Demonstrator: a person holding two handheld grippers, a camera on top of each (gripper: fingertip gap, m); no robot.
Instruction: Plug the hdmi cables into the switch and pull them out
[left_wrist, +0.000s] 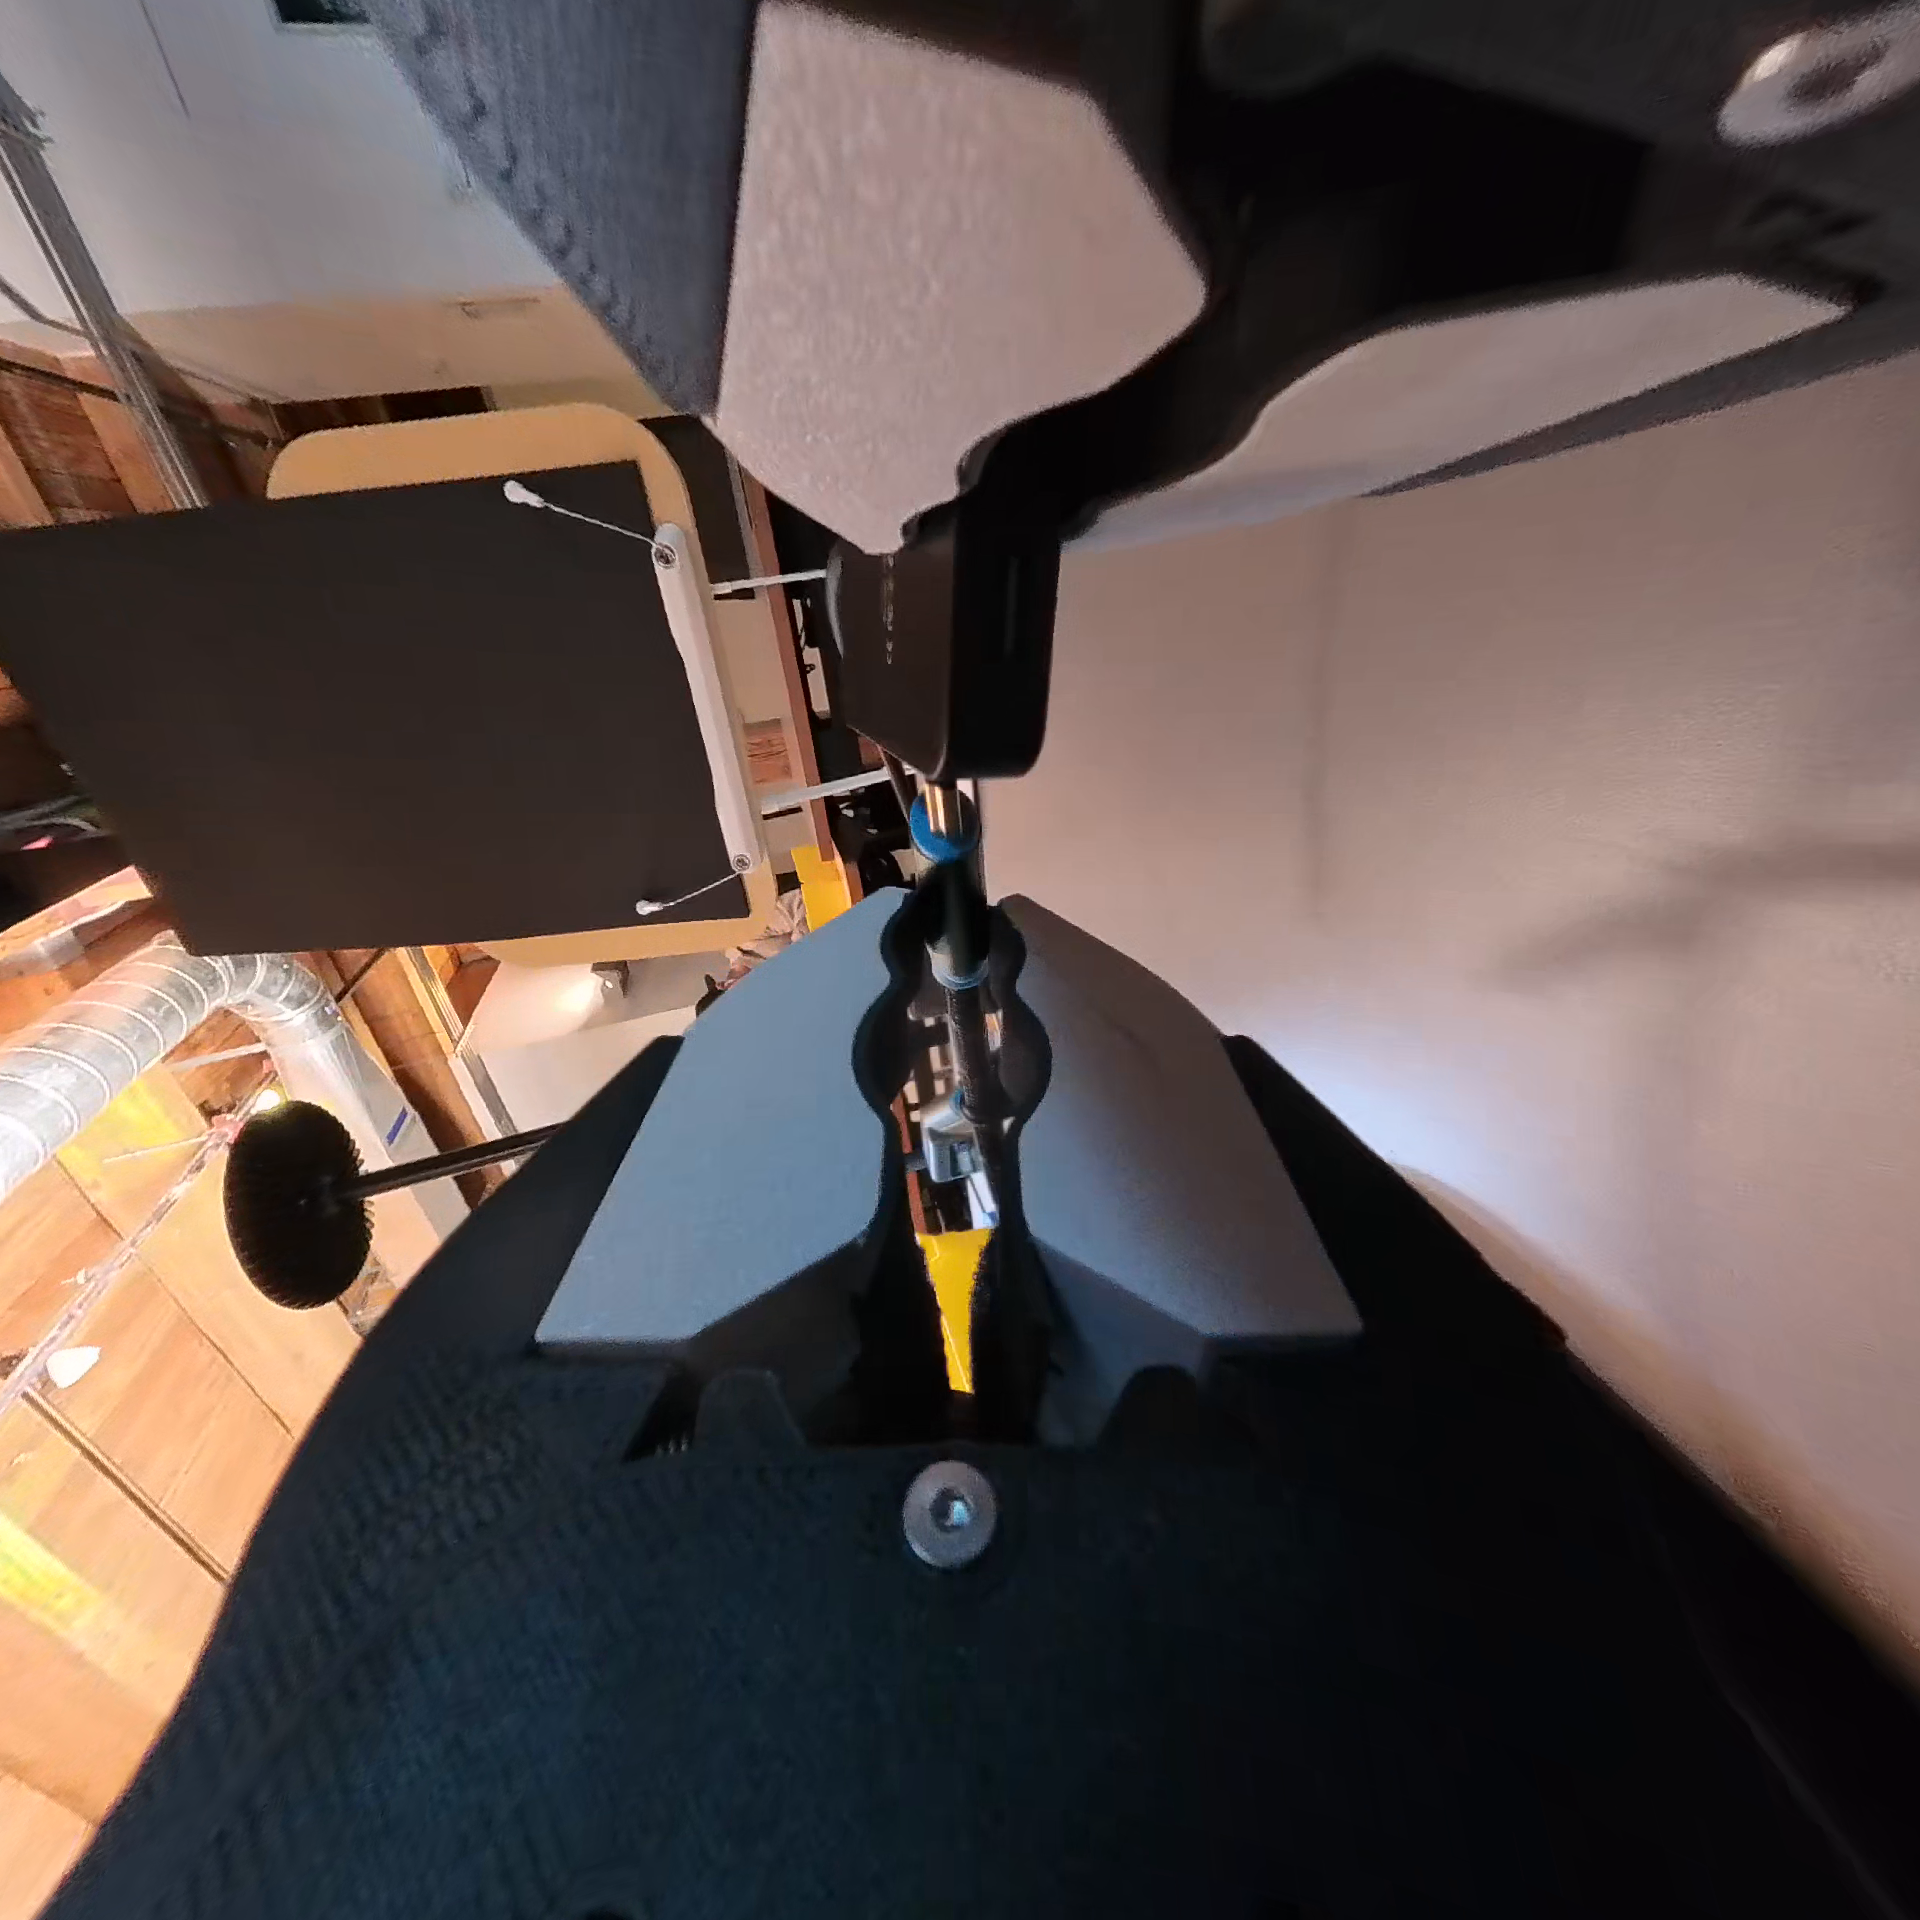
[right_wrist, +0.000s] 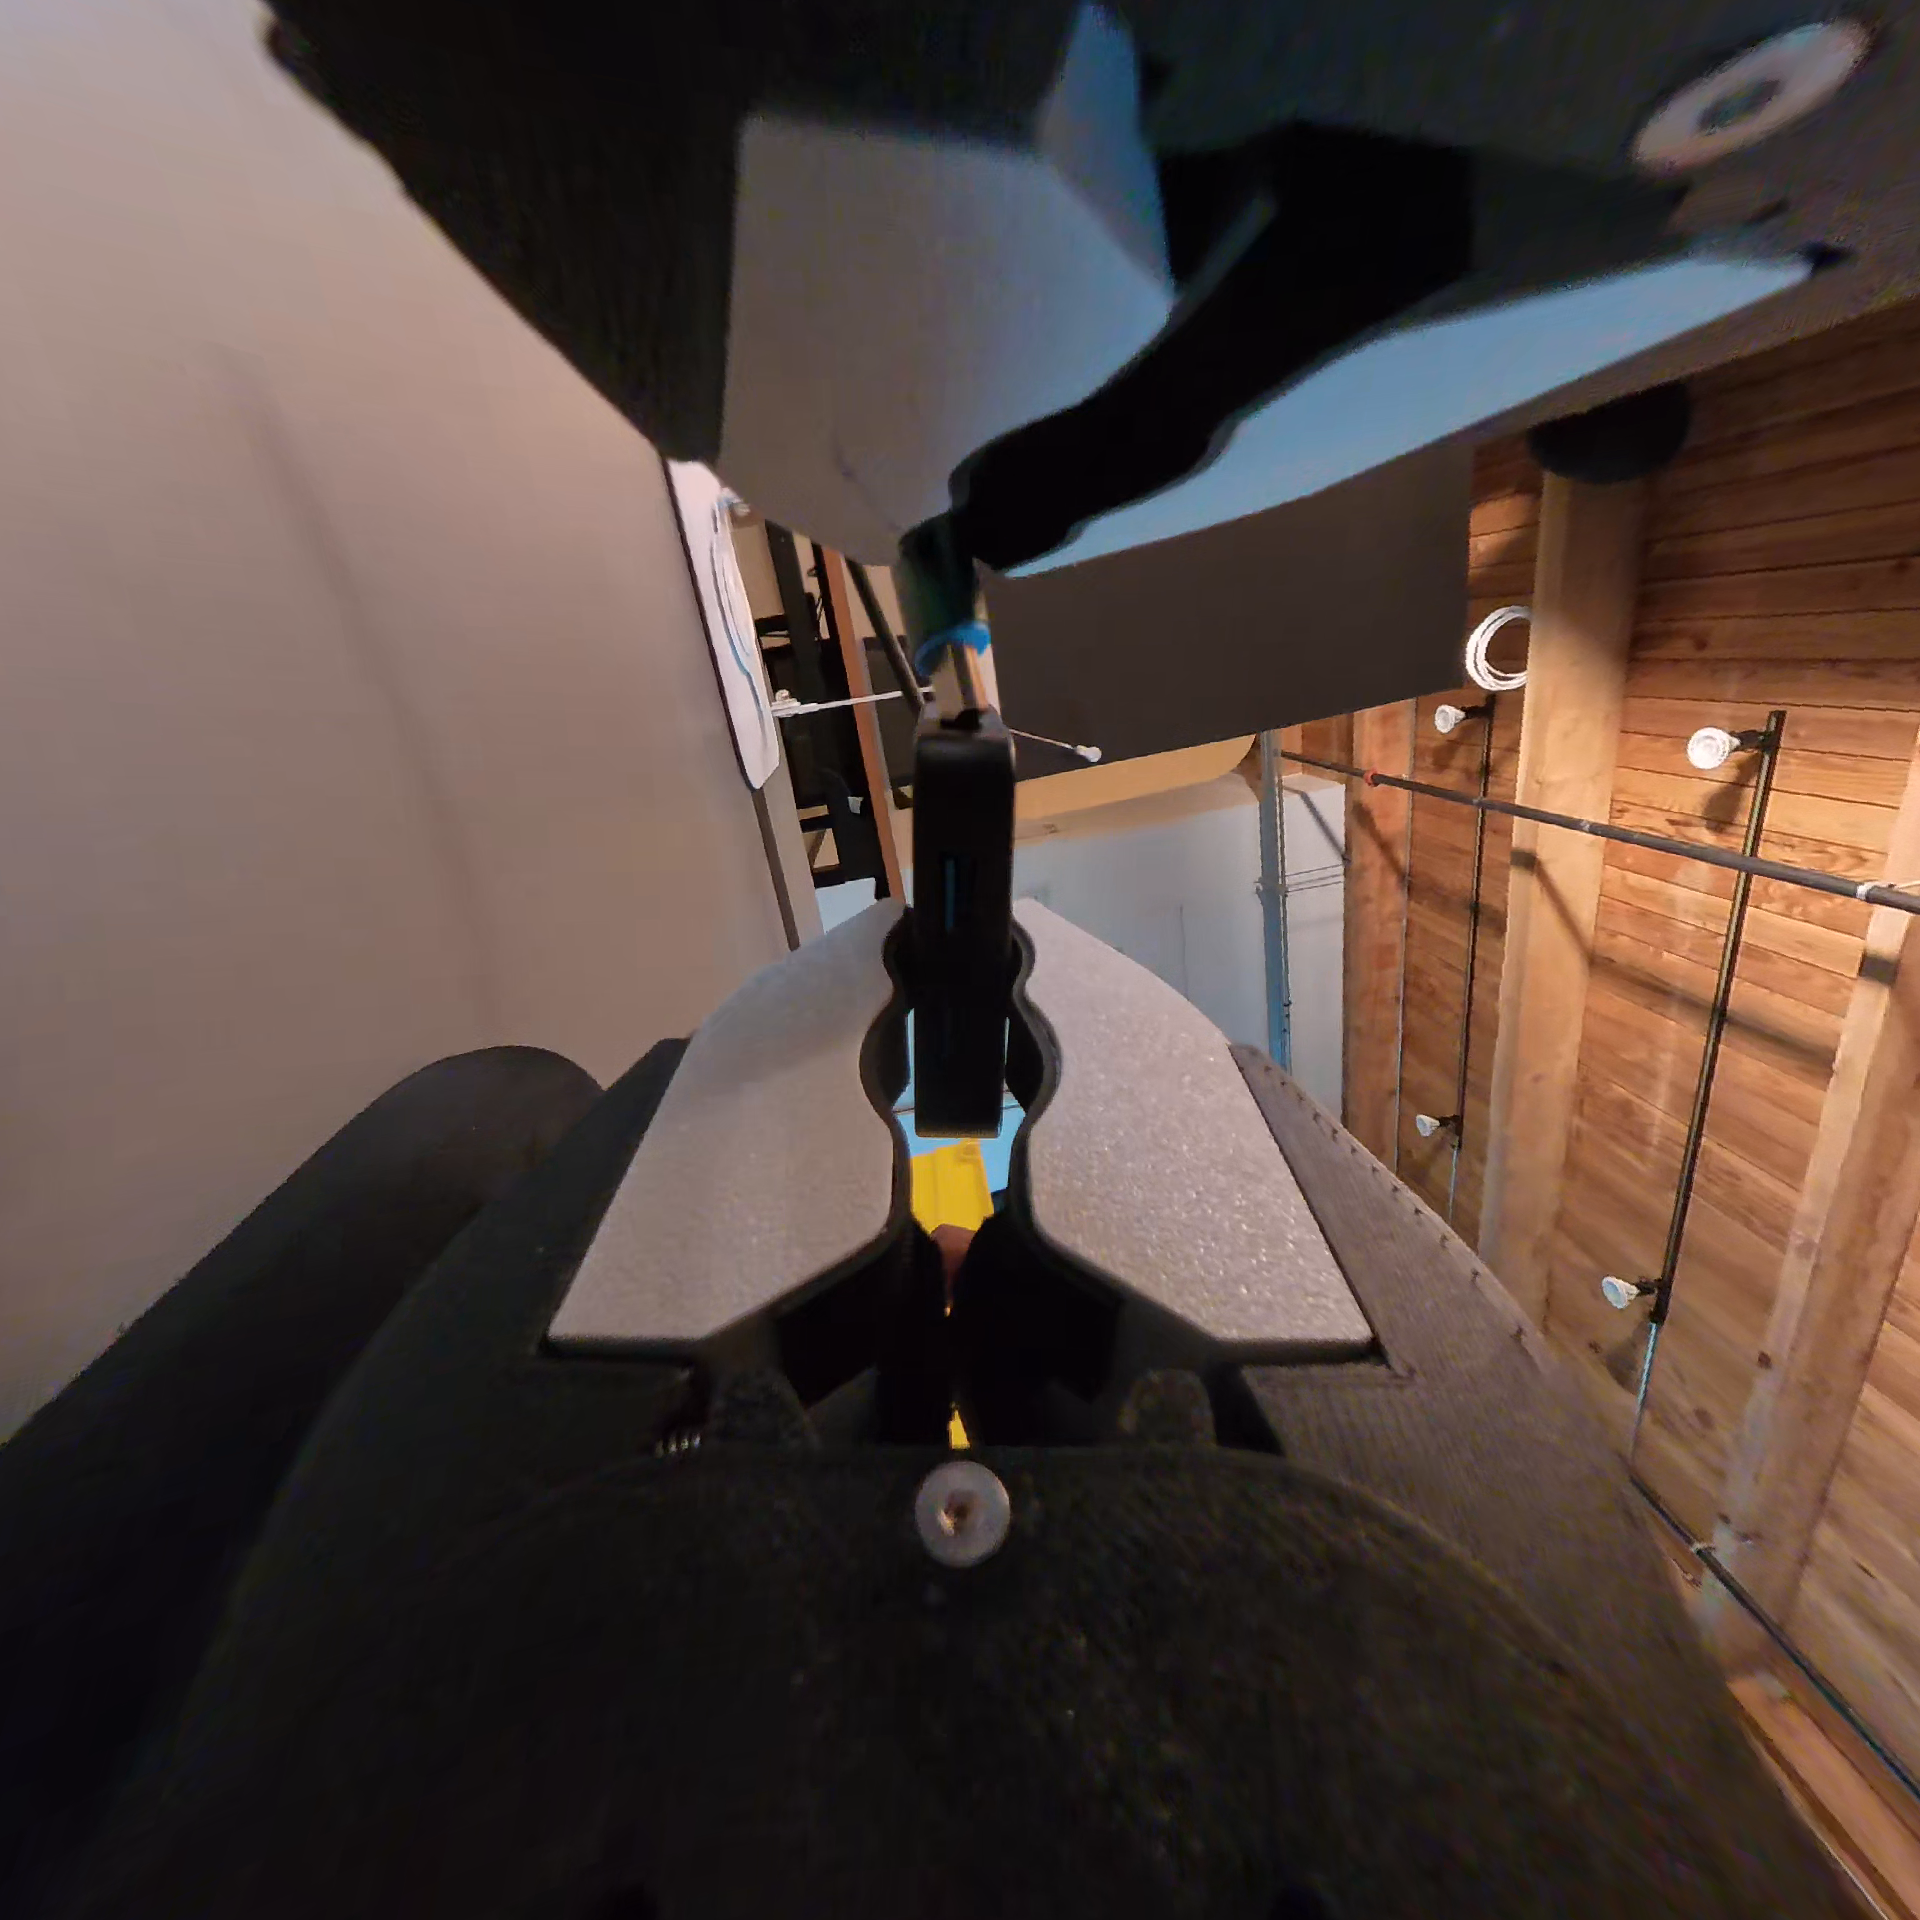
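My left gripper (left_wrist: 951, 971) pinches the hdmi cable (left_wrist: 961, 1039) mid-frame, plug pointing straight up-frame into the switch (left_wrist: 940, 665), which my right gripper (right_wrist: 961, 987) clamps edge-on. Both are lined up on one axis.

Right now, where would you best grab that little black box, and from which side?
By its two broad flat faces, as the right gripper does: the switch is a thin slab, held at the end opposite the cable that the left gripper holds.
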